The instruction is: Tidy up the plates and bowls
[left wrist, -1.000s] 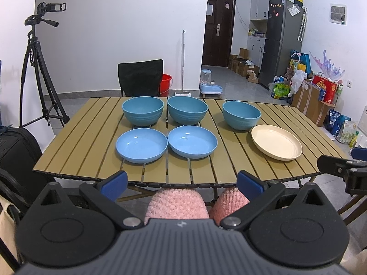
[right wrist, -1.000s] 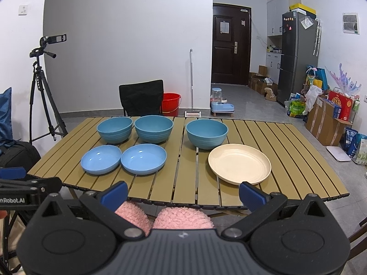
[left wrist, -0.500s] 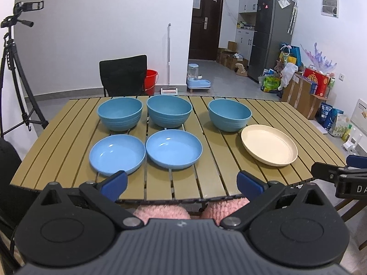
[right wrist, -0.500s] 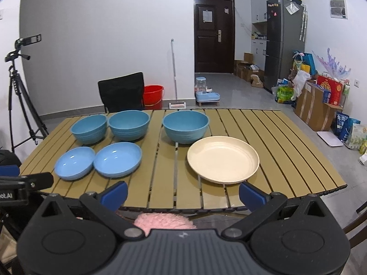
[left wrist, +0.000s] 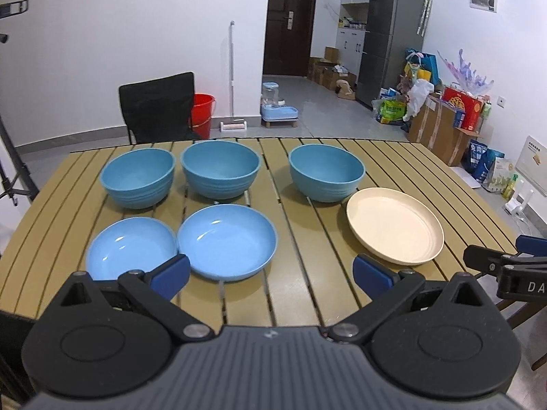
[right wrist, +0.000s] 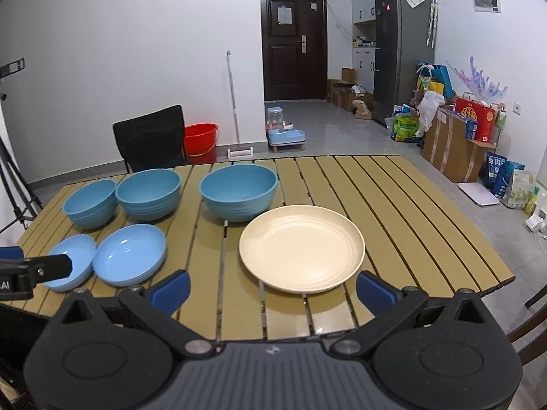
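On the slatted wooden table [left wrist: 307,294] three deep blue bowls stand in a back row: left [left wrist: 137,177], middle [left wrist: 220,168], right [left wrist: 326,172]. Two shallow blue plates lie in front: left [left wrist: 130,251], right [left wrist: 227,241]. A cream plate [left wrist: 395,230] lies at the right; it also shows in the right wrist view [right wrist: 302,253]. My left gripper [left wrist: 271,273] is open and empty above the table's front edge, near the blue plates. My right gripper [right wrist: 271,288] is open and empty just in front of the cream plate.
A black chair [left wrist: 157,107] and a red bucket [left wrist: 203,112] stand behind the table. A tripod [right wrist: 13,188] stands at the far left. A fridge [right wrist: 403,54], boxes and bags [right wrist: 454,143] line the right wall. A dark chair [right wrist: 533,324] sits at the right front.
Both grippers have moved forward and up over the table's front edge, closer to the dishes. The pink slippers below are out of view. The dishes have not moved.
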The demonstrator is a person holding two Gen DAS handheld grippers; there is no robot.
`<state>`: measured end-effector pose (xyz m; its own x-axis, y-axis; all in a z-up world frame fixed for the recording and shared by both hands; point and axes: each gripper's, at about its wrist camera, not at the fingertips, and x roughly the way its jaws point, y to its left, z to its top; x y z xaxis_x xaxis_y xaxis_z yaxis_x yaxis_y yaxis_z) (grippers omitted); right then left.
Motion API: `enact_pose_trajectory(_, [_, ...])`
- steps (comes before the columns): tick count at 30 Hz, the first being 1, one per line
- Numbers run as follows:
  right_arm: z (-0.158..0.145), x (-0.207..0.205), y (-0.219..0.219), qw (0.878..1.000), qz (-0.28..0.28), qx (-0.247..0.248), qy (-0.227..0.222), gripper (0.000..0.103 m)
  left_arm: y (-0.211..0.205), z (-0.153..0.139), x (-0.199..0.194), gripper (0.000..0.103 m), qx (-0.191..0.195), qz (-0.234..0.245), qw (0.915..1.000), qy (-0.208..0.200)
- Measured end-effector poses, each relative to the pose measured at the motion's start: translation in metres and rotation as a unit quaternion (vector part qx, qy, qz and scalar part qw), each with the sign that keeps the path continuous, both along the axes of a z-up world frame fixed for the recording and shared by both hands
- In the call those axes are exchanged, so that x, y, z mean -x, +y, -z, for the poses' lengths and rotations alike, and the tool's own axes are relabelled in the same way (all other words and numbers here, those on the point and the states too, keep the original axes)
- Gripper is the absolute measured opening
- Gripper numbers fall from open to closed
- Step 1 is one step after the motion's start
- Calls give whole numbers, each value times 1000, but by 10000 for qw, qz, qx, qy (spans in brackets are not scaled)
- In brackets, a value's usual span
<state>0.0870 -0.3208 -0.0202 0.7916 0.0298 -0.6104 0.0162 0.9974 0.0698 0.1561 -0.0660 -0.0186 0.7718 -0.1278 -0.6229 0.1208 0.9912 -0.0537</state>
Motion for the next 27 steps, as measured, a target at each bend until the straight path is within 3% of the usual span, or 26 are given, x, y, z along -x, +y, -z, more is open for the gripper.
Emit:
enact_pose_trajectory(17, [30,-75,-53,9987,232,4,451,103,-57,19,-91,103,-26,281,9989,376])
enact_pose_trajectory(27, [54,-120,-92,9954,372,-83,877,103,-86,42,-144,103,-78,346,9954,895])
